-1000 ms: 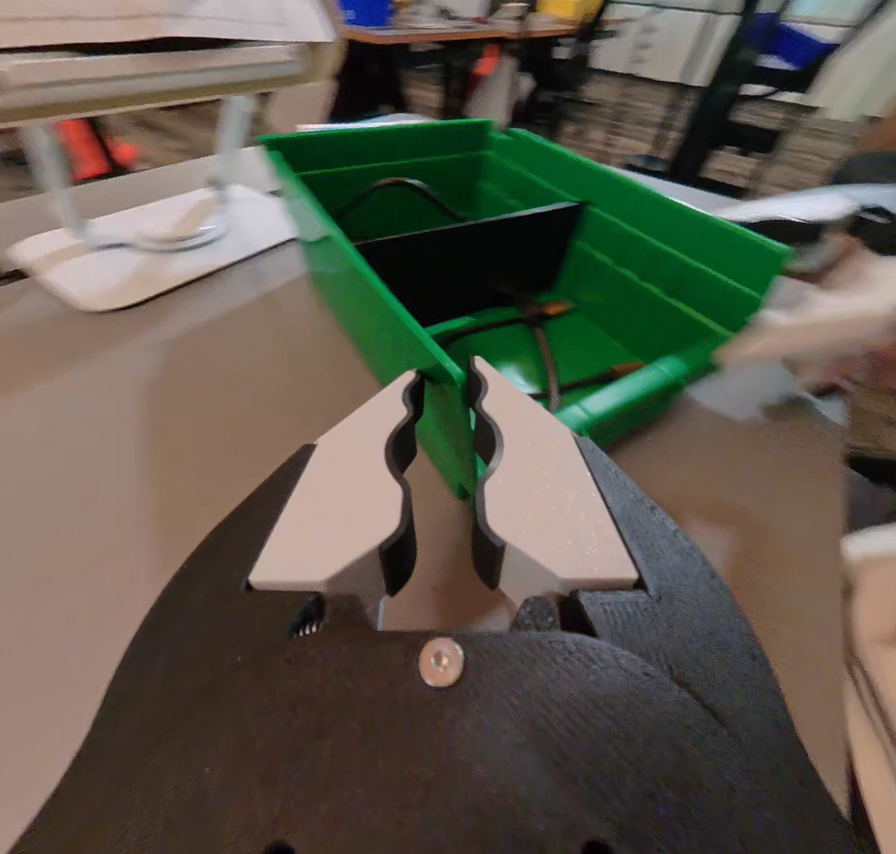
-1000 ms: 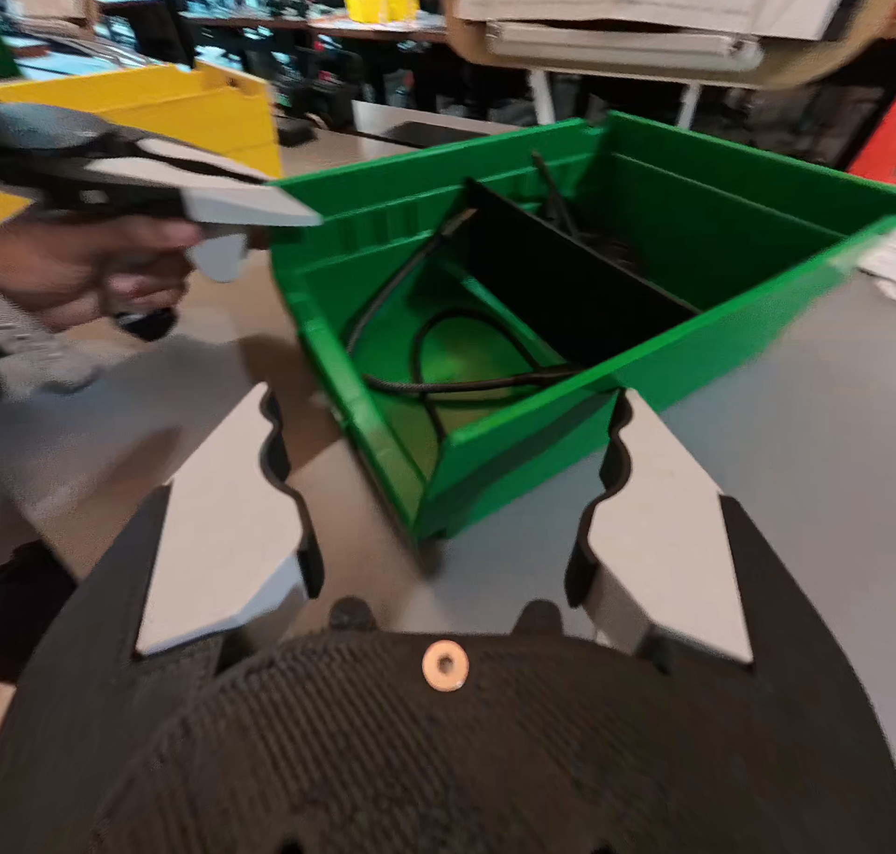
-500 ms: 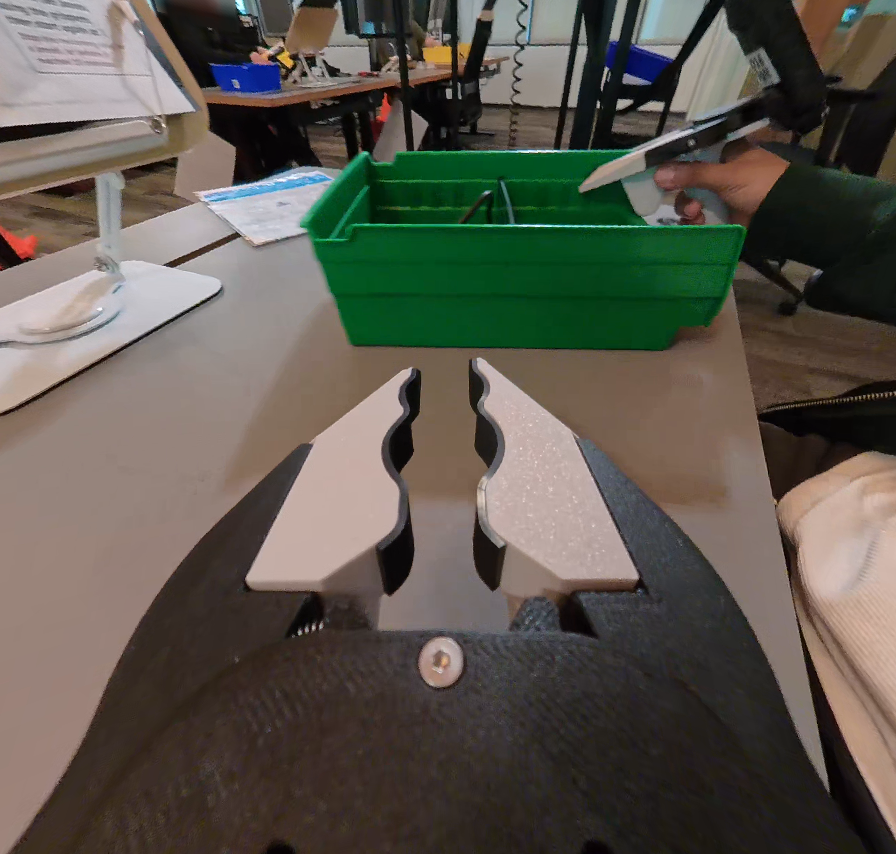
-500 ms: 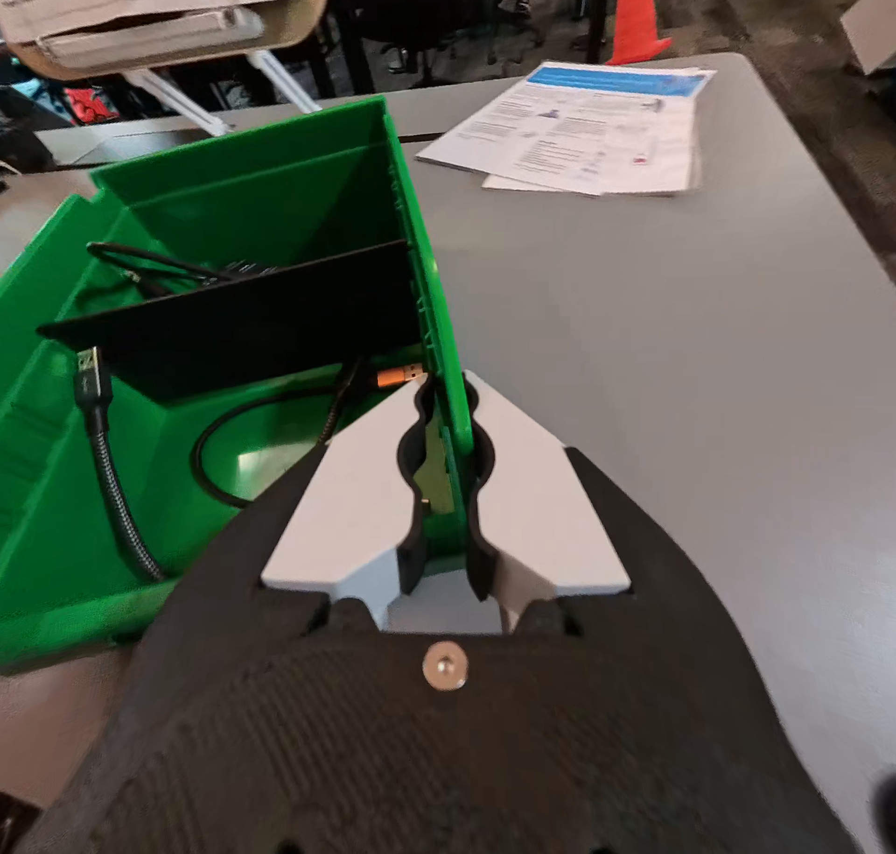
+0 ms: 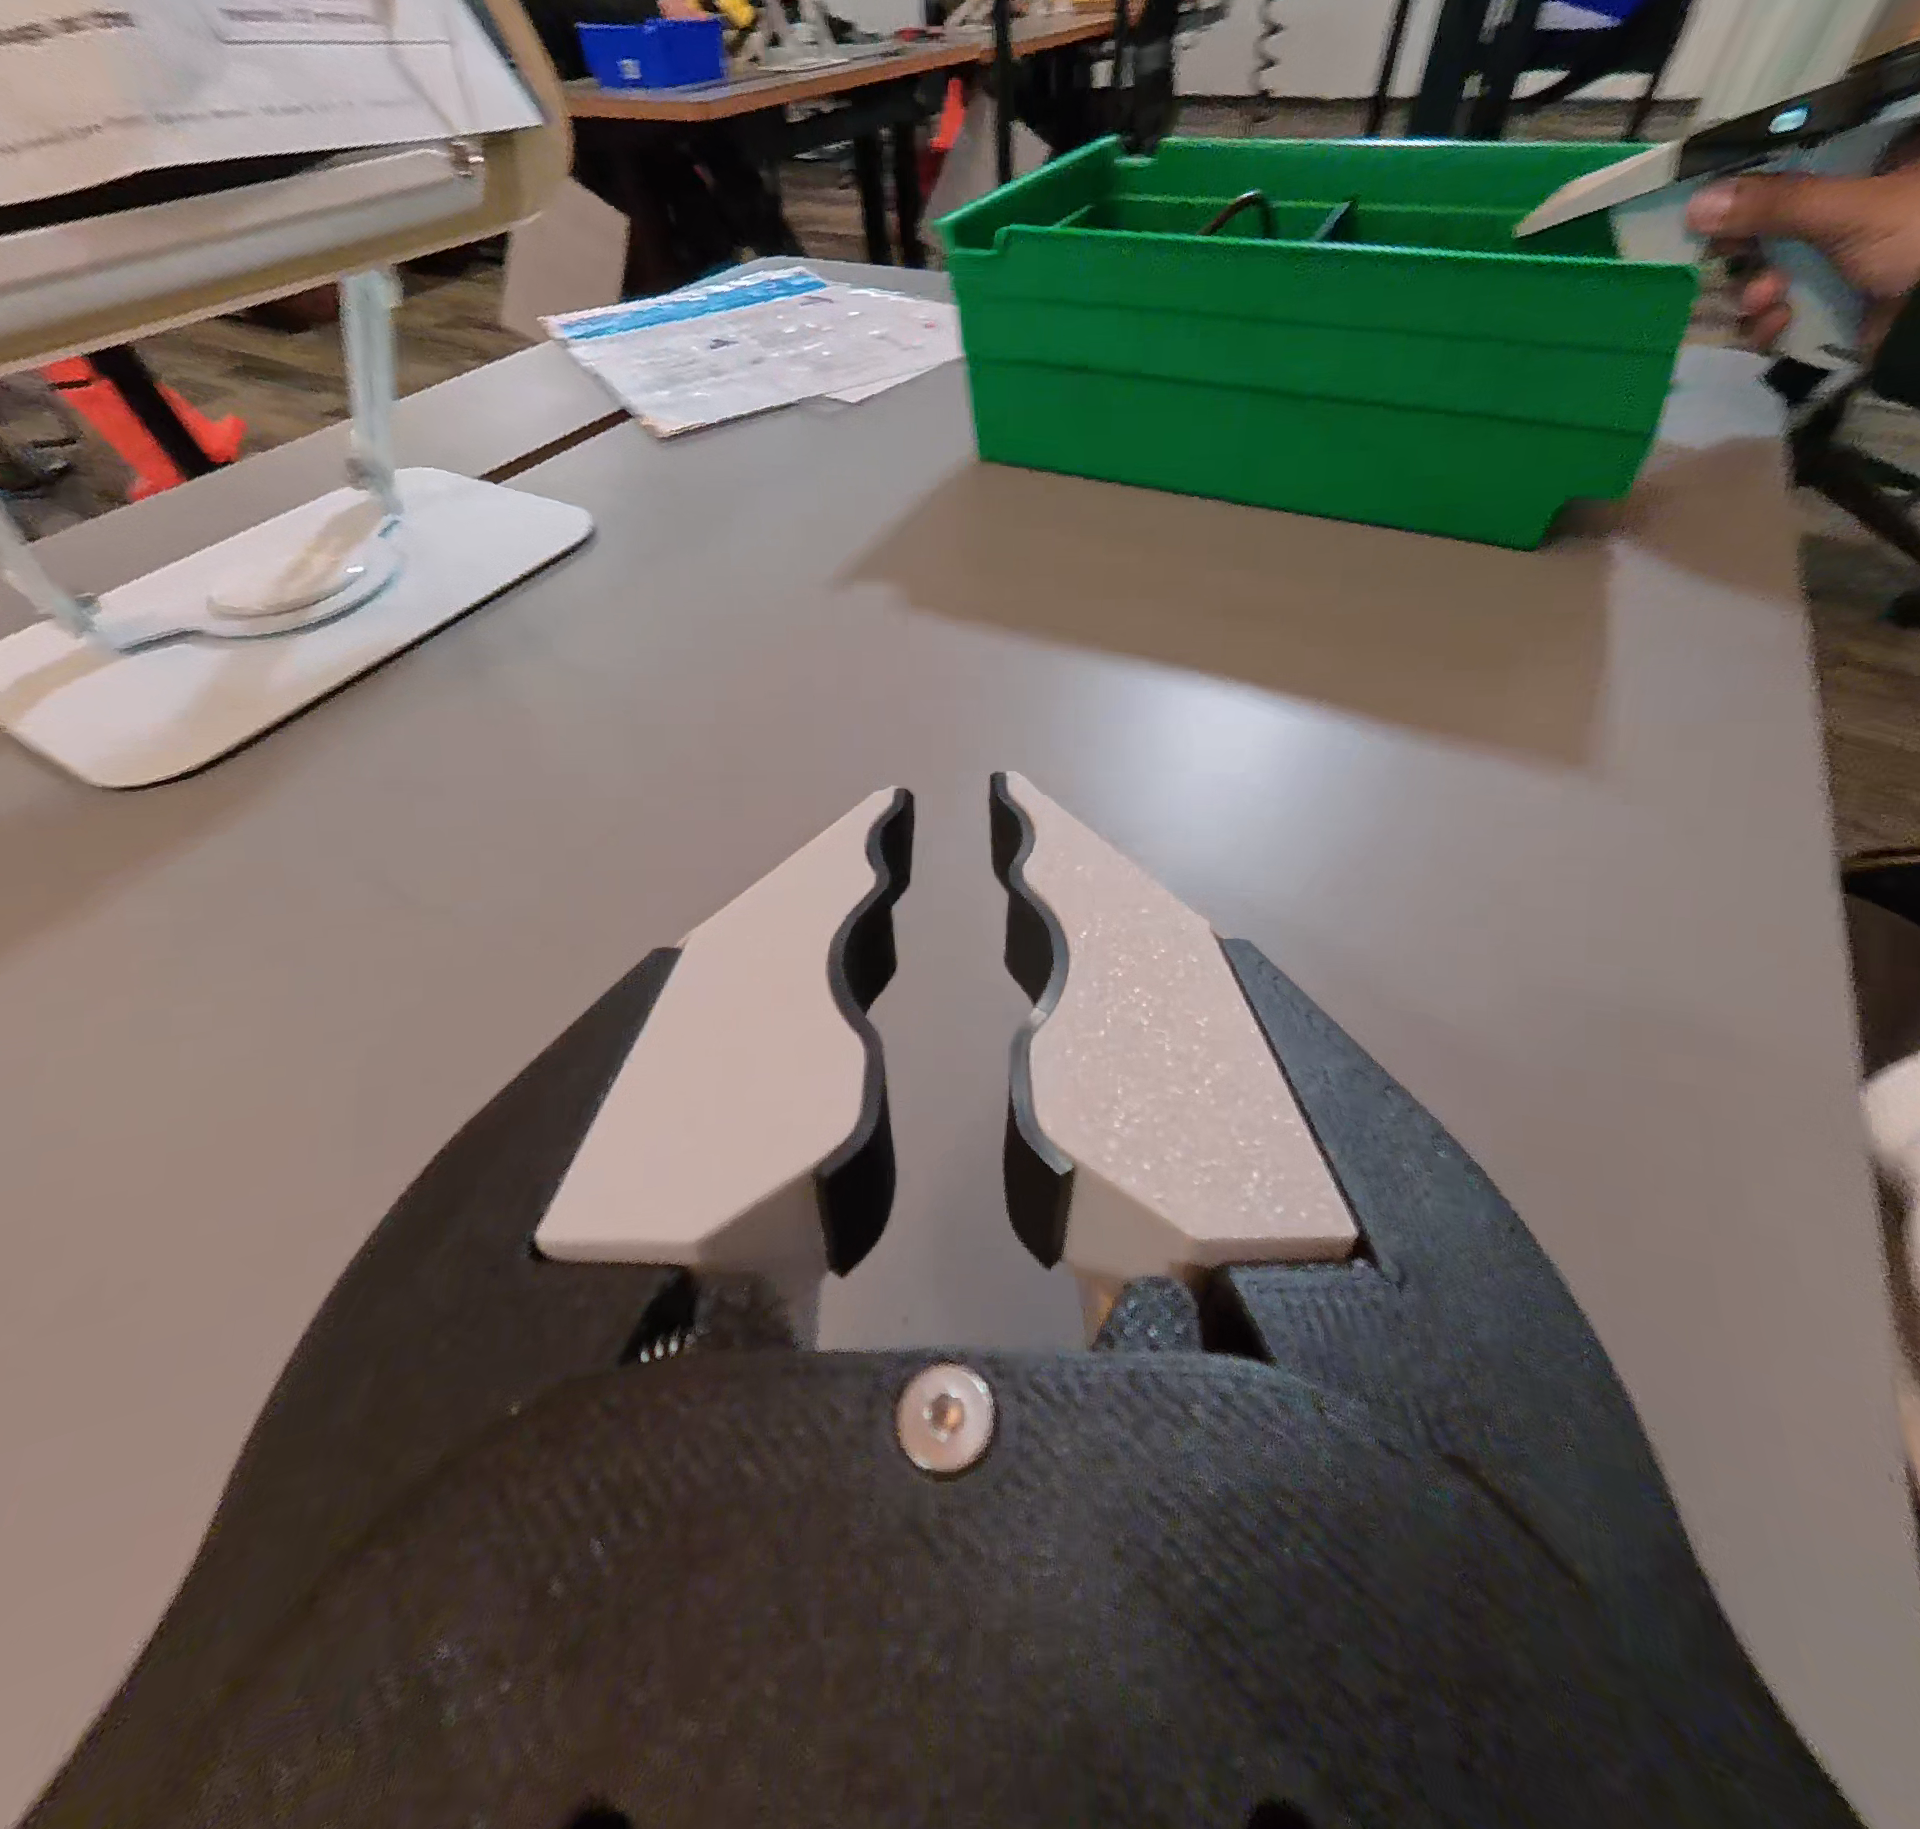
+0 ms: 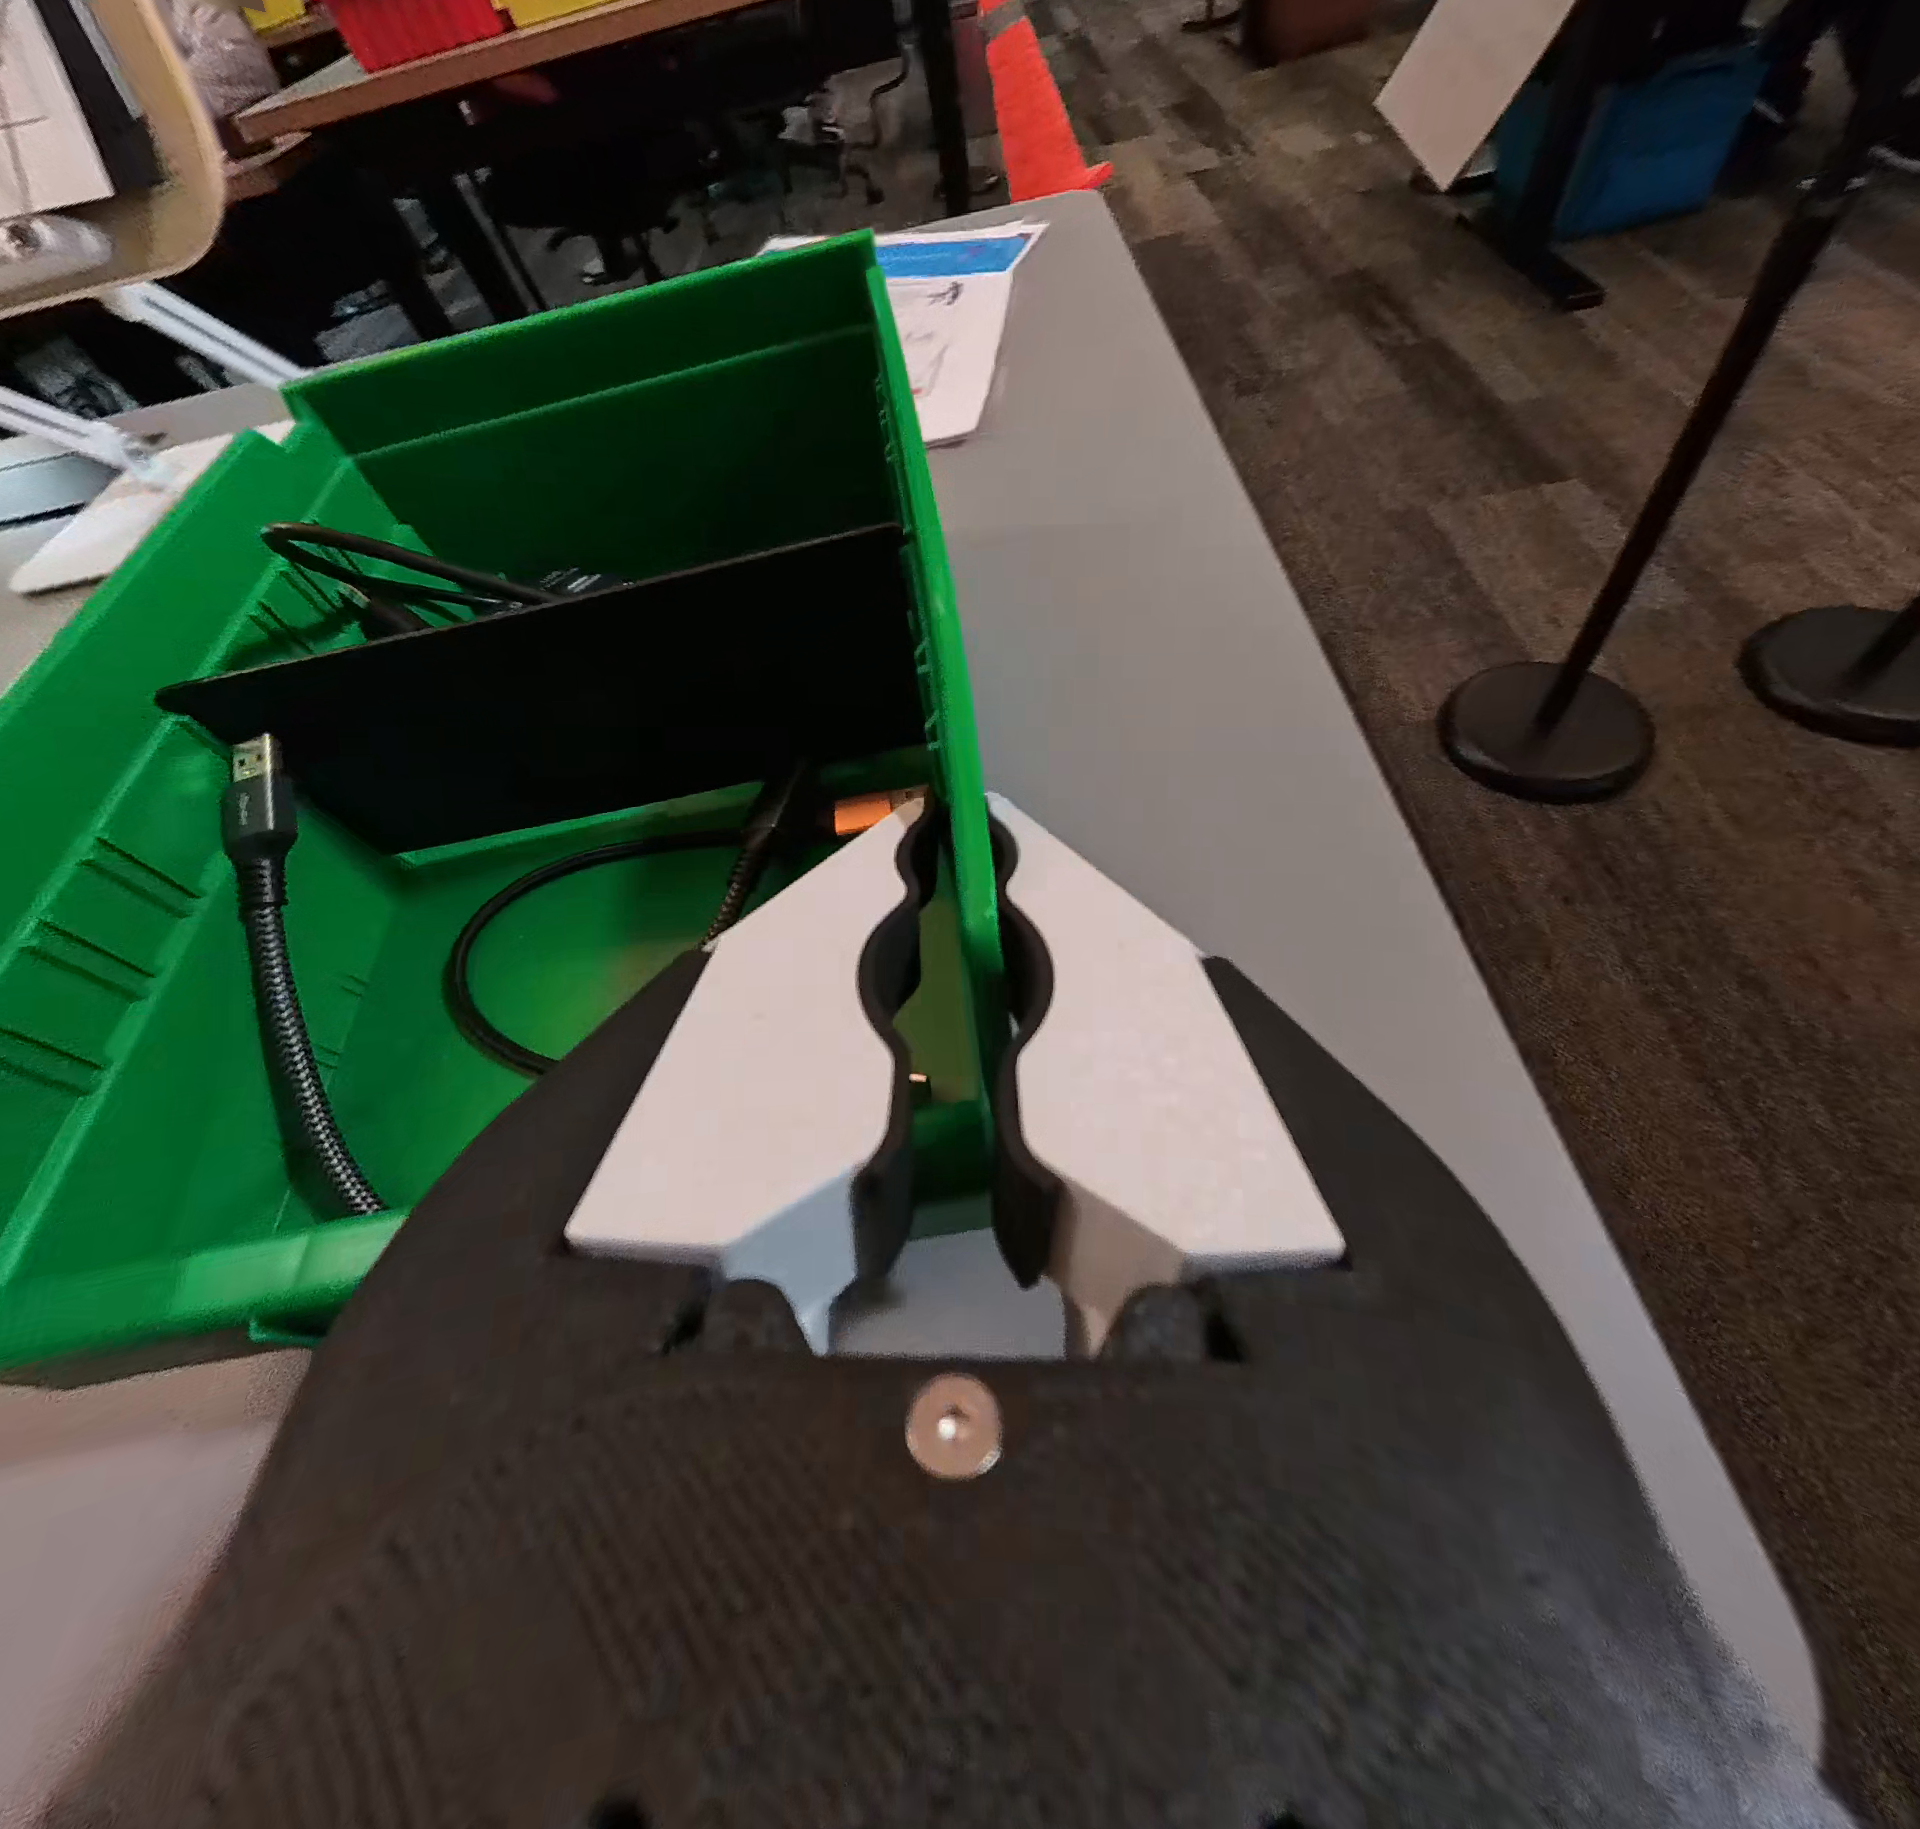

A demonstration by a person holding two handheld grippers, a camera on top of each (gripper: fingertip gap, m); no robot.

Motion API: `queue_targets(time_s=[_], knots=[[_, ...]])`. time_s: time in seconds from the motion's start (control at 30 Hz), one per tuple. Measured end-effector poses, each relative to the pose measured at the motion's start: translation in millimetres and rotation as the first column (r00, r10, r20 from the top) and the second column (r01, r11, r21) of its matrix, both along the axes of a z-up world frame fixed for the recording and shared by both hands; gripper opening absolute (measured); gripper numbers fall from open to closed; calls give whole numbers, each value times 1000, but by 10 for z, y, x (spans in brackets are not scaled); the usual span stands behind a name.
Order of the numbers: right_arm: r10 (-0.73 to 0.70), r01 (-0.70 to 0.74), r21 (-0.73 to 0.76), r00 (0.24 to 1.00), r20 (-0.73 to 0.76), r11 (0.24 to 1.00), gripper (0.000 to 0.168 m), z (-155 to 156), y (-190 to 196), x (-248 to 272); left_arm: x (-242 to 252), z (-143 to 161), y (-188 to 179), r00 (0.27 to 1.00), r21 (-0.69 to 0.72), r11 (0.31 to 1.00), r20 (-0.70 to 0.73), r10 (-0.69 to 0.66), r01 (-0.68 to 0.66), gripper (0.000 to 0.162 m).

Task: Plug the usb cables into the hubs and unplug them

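Green bin [image 6: 644,449], black divider, braided grey-plugged USB cable [image 6: 275,958] coiled in near compartment: now farther across table [image 5: 1143,719] from narrowly parted, empty left gripper [image 5: 951,803]; right gripper [image 6: 961,818] still clamped on bin's side wall.

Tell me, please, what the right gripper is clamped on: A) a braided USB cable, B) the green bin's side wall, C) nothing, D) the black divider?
B: the right gripper has a finger on each side of the green bin's side wall.
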State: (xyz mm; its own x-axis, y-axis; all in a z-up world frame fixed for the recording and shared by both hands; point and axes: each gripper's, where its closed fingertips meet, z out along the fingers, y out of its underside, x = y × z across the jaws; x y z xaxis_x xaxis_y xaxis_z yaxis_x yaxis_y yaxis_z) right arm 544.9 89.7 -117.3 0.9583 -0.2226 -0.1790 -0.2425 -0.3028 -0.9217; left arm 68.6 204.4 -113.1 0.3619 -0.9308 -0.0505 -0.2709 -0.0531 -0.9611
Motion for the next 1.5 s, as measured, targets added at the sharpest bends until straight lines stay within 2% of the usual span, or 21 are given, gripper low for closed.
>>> queue_targets(time_s=[0.03,0.23,0.33,0.4,0.47,0.5,0.57,0.63,0.73,0.8,0.9,0.93,1.0,1.1,1.13,1.2,1.3,1.37,1.43,1.5], knots=[[-18,18,6,1000,-5,1000,4,2,-6,46,-25,0,48,1000,8,1000,-5,29,-29,18],[-71,72,42,997,-27,996,4,17,13,213,-144,26,244,988,8,988,11,152,-152,37],[-202,201,29,979,22,979,12,54,-5,321,-353,14,503,938,45,938,-24,344,-343,63],[-306,292,106,941,147,950,25,378,-75,343,-550,39,660,884,90,882,-32,467,-463,72],[-339,263,297,908,245,918,45,907,-125,104,-694,95,742,846,87,842,0,534,-532,79],[-314,204,382,916,250,901,52,1135,-112,-135,-778,117,783,821,82,818,13,570,-569,78],[-113,-8,482,968,222,876,54,1430,16,-899,-1056,169,882,730,101,725,30,682,-681,68],[136,-240,509,963,232,826,53,1481,175,-1832,-1316,255,920,649,138,638,56,758,-757,70],[429,-498,382,866,256,778,51,1045,435,-3034,-1709,435,890,534,191,508,124,836,-840,77],[600,-651,255,759,254,715,50,661,510,-3622,-2043,658,791,445,219,400,223,867,-890,83],[721,-773,101,624,300,627,43,296,539,-4066,-2623,1013,513,301,303,197,349,887,-932,82],[736,-790,83,600,313,608,40,251,557,-4136,-2792,1054,436,268,325,149,359,894,-934,80],[759,-813,78,570,314,577,40,242,614,-4224,-3111,928,373,211,343,103,297,931,-934,78],[786,-829,117,557,267,547,39,299,728,-4287,-3415,256,383,202,222,193,17,979,-956,71],[797,-831,130,555,239,540,39,304,767,-4304,-3447,69,354,220,166,227,-59,974,-960,60],[823,-838,150,544,165,524,39,292,834,-4353,-3444,127,261,268,191,273,-50,962,-943,26],[867,-857,177,497,41,483,39,260,868,-4481,-3295,137,97,367,150,374,-74,927,-915,13],[887,-868,199,461,-11,454,39,272,867,-4570,-3127,155,-24,444,182,450,-78,893,-874,5],[899,-878,208,437,-19,431,39,288,871,-4644,-2966,157,-140,488,209,497,-96,868,-842,4],[909,-890,199,417,-5,410,39,282,872,-4720,-2871,170,-220,495,205,503,-92,864,-840,3]])
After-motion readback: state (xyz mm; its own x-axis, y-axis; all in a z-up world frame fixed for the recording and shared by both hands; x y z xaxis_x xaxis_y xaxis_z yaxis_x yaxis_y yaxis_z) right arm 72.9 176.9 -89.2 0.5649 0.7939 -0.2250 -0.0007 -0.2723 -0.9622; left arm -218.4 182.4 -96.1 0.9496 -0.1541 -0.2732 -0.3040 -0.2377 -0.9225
